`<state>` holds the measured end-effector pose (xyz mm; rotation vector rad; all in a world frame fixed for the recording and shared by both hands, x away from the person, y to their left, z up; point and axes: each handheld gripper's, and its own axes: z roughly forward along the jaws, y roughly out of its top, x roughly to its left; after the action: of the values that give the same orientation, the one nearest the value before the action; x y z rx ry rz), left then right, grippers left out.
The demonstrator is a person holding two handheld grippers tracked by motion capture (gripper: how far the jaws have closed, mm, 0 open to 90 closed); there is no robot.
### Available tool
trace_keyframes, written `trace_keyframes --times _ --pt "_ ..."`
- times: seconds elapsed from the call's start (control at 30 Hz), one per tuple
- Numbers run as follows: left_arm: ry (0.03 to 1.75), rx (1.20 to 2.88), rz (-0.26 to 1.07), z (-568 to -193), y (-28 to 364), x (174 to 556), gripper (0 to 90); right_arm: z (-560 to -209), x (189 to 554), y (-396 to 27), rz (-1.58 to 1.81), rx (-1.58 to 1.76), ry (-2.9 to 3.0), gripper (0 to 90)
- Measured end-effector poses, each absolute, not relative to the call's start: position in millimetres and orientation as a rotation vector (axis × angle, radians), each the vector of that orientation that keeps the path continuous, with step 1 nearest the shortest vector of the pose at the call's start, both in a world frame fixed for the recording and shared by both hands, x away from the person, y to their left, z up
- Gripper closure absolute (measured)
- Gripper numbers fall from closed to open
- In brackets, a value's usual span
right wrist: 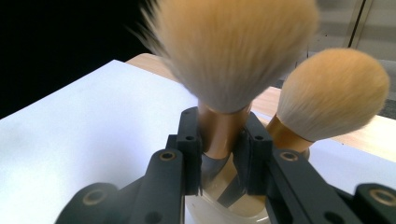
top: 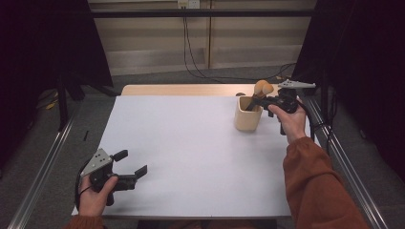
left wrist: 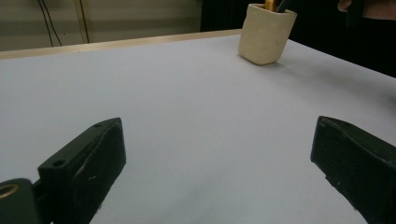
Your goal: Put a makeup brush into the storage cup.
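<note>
A white rectangular tabletop (top: 191, 152) with a pale wooden strip along its far edge (top: 181, 89) stands on a grey carpeted floor (top: 157, 76), flanked by grey metal rails (top: 43, 167). Behind it runs a beige panelled wall (top: 153, 38) with a white socket (top: 188, 4) from which black cables (top: 191, 57) hang to the floor. Dark curtains (top: 43, 43) close in both sides, and the light is dim.

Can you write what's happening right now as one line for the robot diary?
right gripper: shut on near brush | second brush: in cup | left gripper: open, holding nothing, low over table
</note>
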<state>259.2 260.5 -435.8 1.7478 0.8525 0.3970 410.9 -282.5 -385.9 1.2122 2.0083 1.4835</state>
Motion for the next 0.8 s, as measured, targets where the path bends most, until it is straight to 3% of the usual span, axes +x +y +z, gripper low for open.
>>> trace_keyframes --times 0.8 --pt "0.849 1.758 0.394 -436.2 259.1 260.6 3.3 -409.3 411.0 -280.5 1.492 1.258 2.011 74.2"
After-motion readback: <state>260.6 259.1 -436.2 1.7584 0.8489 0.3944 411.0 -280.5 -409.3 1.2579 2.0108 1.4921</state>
